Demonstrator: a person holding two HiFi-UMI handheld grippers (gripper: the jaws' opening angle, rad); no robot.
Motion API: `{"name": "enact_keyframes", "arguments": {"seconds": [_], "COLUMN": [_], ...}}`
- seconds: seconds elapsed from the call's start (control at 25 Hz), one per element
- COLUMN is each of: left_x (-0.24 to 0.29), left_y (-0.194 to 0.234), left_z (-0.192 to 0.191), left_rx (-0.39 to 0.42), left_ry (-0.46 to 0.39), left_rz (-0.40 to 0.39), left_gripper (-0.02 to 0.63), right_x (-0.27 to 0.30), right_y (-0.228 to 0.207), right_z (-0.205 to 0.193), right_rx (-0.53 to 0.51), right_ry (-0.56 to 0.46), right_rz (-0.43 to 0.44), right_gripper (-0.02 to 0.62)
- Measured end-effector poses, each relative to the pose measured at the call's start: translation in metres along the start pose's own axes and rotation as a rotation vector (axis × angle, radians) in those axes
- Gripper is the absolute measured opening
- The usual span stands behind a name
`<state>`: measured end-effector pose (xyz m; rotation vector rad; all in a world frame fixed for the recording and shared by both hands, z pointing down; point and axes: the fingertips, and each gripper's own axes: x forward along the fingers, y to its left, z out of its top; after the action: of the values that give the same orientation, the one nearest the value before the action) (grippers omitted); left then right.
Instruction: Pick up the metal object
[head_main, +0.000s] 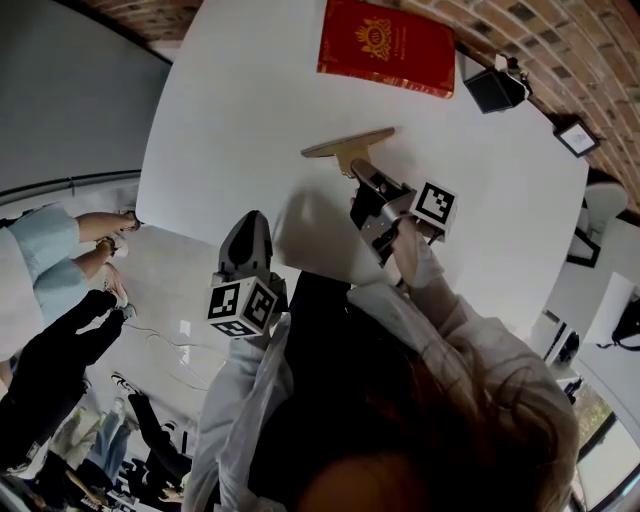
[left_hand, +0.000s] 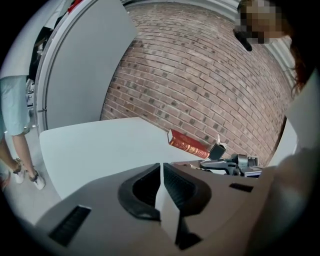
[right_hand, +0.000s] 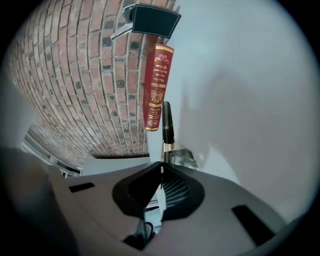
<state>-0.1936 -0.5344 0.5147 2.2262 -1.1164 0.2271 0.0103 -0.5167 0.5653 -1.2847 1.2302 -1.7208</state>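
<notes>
In the head view, a round, smooth white counter (head_main: 230, 120) carries a red hardcover book (head_main: 385, 45) with a gold emblem, lying flat near the far edge. A small black box (head_main: 495, 90) sits at the far right edge. The metal object (head_main: 348, 143) lies near the middle of the counter. It is T-shaped, with a flat tan crossbar and a short stem that points back toward the person. The right gripper (head_main: 364, 182) is clamped on that stem. The left gripper (head_main: 250, 226), grey and wedge-shaped, hangs over the counter's near edge, well apart from the object.

In the left gripper view, the ribbed black pads stand almost together, with only a thin slit between them and nothing in it. Past them the matte counter runs to a curved brick wall (left_hand: 200, 75), and the red book shows its gilt spine near the far edge.

In the right gripper view, the scene is turned on its side. The jaws are pressed onto a thin bright metal edge of the object. Just ahead of them sit a small coiled spring and a dark, slim bar, seen edge-on against the counter. The book and the black box lie beyond, by the brick wall.
</notes>
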Motion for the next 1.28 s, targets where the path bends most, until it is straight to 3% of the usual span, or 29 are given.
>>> {"name": "enact_keyframes", "arguments": {"seconds": [0.24,0.76,0.92,1.28], "left_x": [-0.015,-0.065,-0.083,-0.123], "left_y": [-0.022,-0.087,-0.113,-0.162], "left_z": [-0.003,-0.015,-0.02,-0.055], "left_rx": [0.021,0.07,0.088,0.108], "left_ry": [-0.025,-0.117,-0.151,-0.186], "left_rz": [0.002,0.003,-0.003,-0.021], "left_gripper": [0.034,0.034,0.034,0.034], "right_x": [-0.027,-0.111,-0.147,-0.235], "right_y": [0.022,0.048,0.052,0.058], "right_z": [0.003,0.001,0.004,0.004], "right_rx": [-0.18,-0.367,-0.416,-0.671], "right_ry": [0.023,0.04,0.014,-0.053], "right_rz": [0.031,0.103,0.096,0.096], "right_gripper": [0.014,0.014,0.014,0.014]}}
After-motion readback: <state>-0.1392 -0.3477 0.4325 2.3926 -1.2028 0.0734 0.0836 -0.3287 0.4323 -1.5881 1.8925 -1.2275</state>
